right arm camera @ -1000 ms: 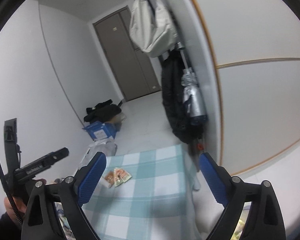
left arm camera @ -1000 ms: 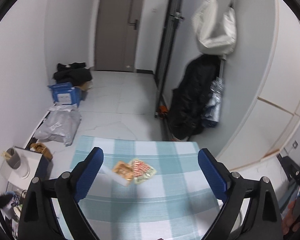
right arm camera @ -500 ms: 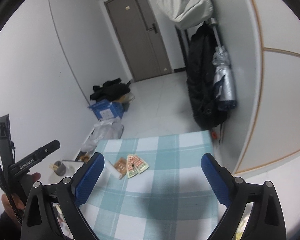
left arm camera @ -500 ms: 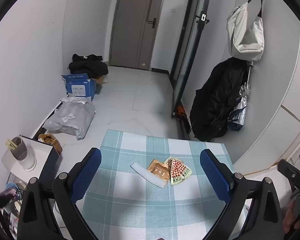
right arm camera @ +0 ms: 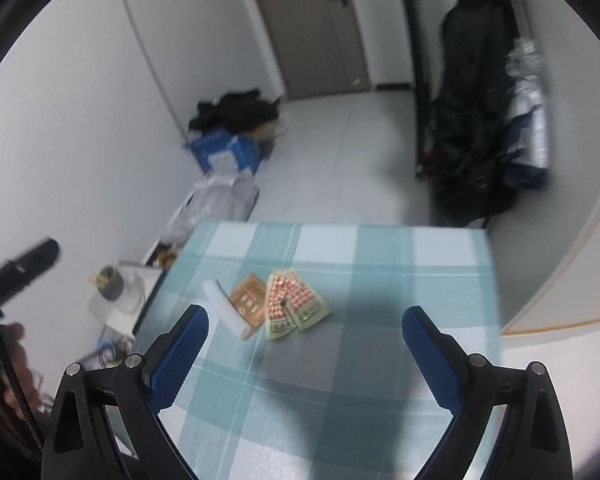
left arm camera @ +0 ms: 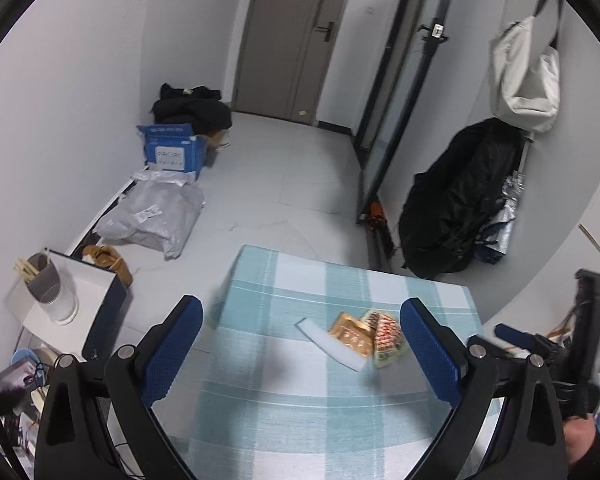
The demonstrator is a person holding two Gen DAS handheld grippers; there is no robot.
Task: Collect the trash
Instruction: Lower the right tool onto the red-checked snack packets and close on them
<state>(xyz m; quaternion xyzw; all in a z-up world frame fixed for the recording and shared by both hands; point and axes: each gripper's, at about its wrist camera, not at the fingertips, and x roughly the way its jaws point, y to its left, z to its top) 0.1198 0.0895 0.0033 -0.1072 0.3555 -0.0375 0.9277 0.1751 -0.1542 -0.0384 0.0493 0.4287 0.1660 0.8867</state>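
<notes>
Left gripper (left arm camera: 300, 342): spread wide, blue pads parted, empty; raised above the near half of the table, nothing between the fingers.
Right gripper (right arm camera: 305, 344): likewise spread wide and empty; raised above the table's near half, clear of the cloth.
Table (right arm camera: 400, 276): covered in a teal-and-white check cloth; landmark for all entries below.
Trash cluster: lying flat on the table past its middle, ahead of both grippers; in the left wrist view just inside the right-hand pad, in the right wrist view just past the left-hand pad.
White strip (left arm camera: 332, 345): flat on the table, one long edge touching or overlapping the brown packet; cannot tell which lies on top.
Brown packet (left arm camera: 351, 335): flat on the table, between the white strip and the red-patterned packets.
Red-patterned packets (right arm camera: 294, 305): fanned and overlapping, touching the brown packet; exact count unclear.
White side unit (left arm camera: 74, 300): just beside the table's left edge, lower than it; grey cup with sticks (left arm camera: 44, 278) on top.
Grey plastic bag (left arm camera: 152, 216): on the floor beyond the table's far left corner.
Blue box (left arm camera: 174, 152): on the floor farther from the table, behind the grey bag.
Black coat (left arm camera: 456, 208): hanging on the wall beyond the table's far right corner.
Door (left arm camera: 300, 36): farthest from the table, closed.
</notes>
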